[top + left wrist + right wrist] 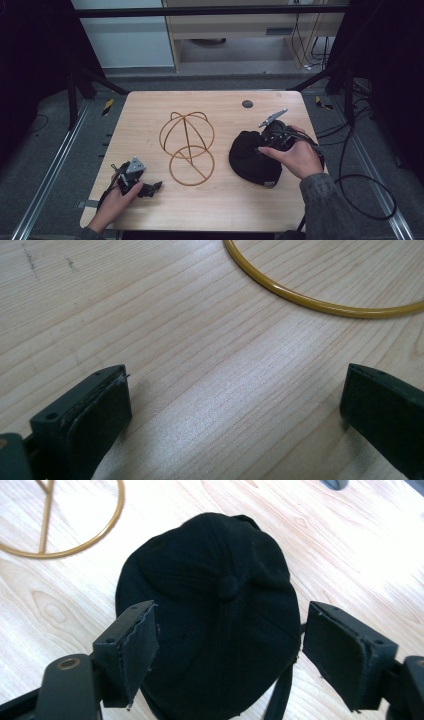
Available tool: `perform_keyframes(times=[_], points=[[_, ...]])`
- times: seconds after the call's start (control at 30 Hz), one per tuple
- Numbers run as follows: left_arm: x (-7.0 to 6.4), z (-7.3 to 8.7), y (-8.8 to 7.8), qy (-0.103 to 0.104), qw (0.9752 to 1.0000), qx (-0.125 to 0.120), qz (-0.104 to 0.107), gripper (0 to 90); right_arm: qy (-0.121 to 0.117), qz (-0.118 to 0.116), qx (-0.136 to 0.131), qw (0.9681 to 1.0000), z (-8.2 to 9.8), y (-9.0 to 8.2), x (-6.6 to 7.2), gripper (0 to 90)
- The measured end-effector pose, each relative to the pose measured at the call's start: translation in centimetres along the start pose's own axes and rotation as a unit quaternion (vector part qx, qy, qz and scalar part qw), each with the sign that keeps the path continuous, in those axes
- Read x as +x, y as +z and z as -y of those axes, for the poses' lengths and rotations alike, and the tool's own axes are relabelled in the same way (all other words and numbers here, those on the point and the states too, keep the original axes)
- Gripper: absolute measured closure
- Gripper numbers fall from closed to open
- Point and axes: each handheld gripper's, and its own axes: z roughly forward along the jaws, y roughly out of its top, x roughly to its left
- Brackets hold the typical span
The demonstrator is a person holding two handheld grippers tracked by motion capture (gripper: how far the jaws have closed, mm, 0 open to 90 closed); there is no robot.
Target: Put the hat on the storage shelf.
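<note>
Nearest the lens of the right gripper view, two black padded jaws of the right tongs (227,650) are seen standing apart above a black fabric baseball cap (215,600), whose crown lies between them but below them, not pressed by either pad. The cap is laid crown up on the pale wooden desk (220,200), on its right half, just right of a gold wire hat stand (187,147) made of a round base ring, an upright rod and crossed hoops. The cap appears to be placed there so that it can be gripped from above, and the stand is set at the desk's middle, within reach of both hands (a likely resting place for the cap).

In the high view the right hand (295,155) is held over the cap's far edge, the forearm coming in from the lower right and the tongs pointed down and back toward the crown. The left hand (120,192) is rested low near the desk's front left corner, and the left tongs (152,187) are pointed toward the stand's base ring; their jaws are held wide apart with nothing but bare wood between them, as the left gripper view shows.
</note>
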Motion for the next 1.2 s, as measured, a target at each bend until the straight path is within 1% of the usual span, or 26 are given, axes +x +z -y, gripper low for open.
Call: perform_keyframes(times=[0.07, 0.17, 0.23, 0.3, 0.4, 0.47, 0.5, 0.57, 0.63, 0.7, 0.8, 0.83, 0.87, 0.9, 0.93, 1.07, 1.13, 1.2], points=[[0.0, 0.0, 0.0, 0.000, 1.0000, 0.000, -0.001, 0.0, -0.008, -0.006, 0.006, 0.9999, -0.3, 0.1, 0.0, 23.4], [0.0, 0.0, 0.0, 0.000, 1.0000, 0.000, 0.000, 0.0, -0.021, -0.023, 0.009, 0.9995, -1.0, 0.5, -0.1, 30.9], [0.0, 0.0, 0.0, 0.001, 1.0000, 0.000, 0.001, 0.0, -0.023, -0.028, 0.007, 0.9993, -1.4, 0.7, -0.2, 34.8], [0.0, 0.0, 0.0, 0.002, 1.0000, 0.000, 0.002, 0.0, -0.017, -0.034, 0.014, 0.9992, -1.7, 1.0, -0.4, 35.4], [0.0, -0.1, 0.0, 0.003, 1.0000, 0.000, 0.001, 0.0, -0.010, -0.035, 0.025, 0.9990, -2.2, 1.5, -0.6, 32.6], [0.0, -0.1, 0.1, 0.003, 1.0000, 0.000, 0.001, 0.0, -0.004, -0.041, 0.034, 0.9986, -2.4, 2.0, -0.8, 28.7], [0.0, -0.1, 0.1, 0.003, 1.0000, 0.000, 0.001, 0.0, -0.004, -0.044, 0.044, 0.9980, -2.5, 2.5, -0.9, 26.2], [0.0, -0.1, 0.1, 0.003, 1.0000, 0.000, 0.002, 0.0, -0.004, -0.039, 0.056, 0.9976, -2.6, 3.1, -1.0, 23.9], [0.0, -0.1, 0.1, 0.002, 1.0000, -0.001, 0.002, 0.0, -0.005, -0.040, 0.063, 0.9972, -2.7, 3.7, -1.1, 24.1], [0.0, -0.1, 0.1, 0.002, 1.0000, -0.001, 0.003, 0.0, -0.005, -0.040, 0.070, 0.9968, -2.8, 4.2, -1.2, 26.2], [0.0, -0.1, 0.1, 0.002, 1.0000, -0.001, 0.003, 0.0, -0.001, -0.039, 0.075, 0.9964, -2.9, 4.8, -1.4, 30.9], [0.0, -0.1, 0.1, 0.002, 1.0000, -0.001, 0.003, 0.0, -0.003, -0.039, 0.075, 0.9964, -2.9, 4.9, -1.5, 34.2], [0.0, -0.1, 0.1, 0.002, 1.0000, -0.001, 0.003, 0.0, 0.001, -0.039, 0.078, 0.9962, -2.9, 5.1, -1.5, 36.8], [0.0, -0.1, 0.1, 0.002, 1.0000, -0.001, 0.003, 0.0, -0.006, -0.034, 0.080, 0.9962, -2.9, 5.3, -1.7, 38.6], [0.0, -0.1, 0.1, 0.002, 1.0000, -0.001, 0.003, 0.0, -0.001, -0.031, 0.083, 0.9961, -2.9, 5.4, -1.7, 41.3], [0.0, -0.1, 0.1, 0.002, 1.0000, -0.001, 0.003, 0.0, -0.009, -0.026, 0.080, 0.9964, -2.9, 5.6, -1.8, 50.6], [0.0, -0.1, 0.1, 0.002, 1.0000, -0.002, 0.003, 0.0, -0.011, -0.028, 0.082, 0.9961, -2.9, 5.7, -1.9, 54.4], [0.0, -0.1, 0.1, 0.002, 1.0000, -0.002, 0.003, 0.0, -0.013, -0.032, 0.083, 0.9960, -3.0, 5.8, -1.8, 61.1]])
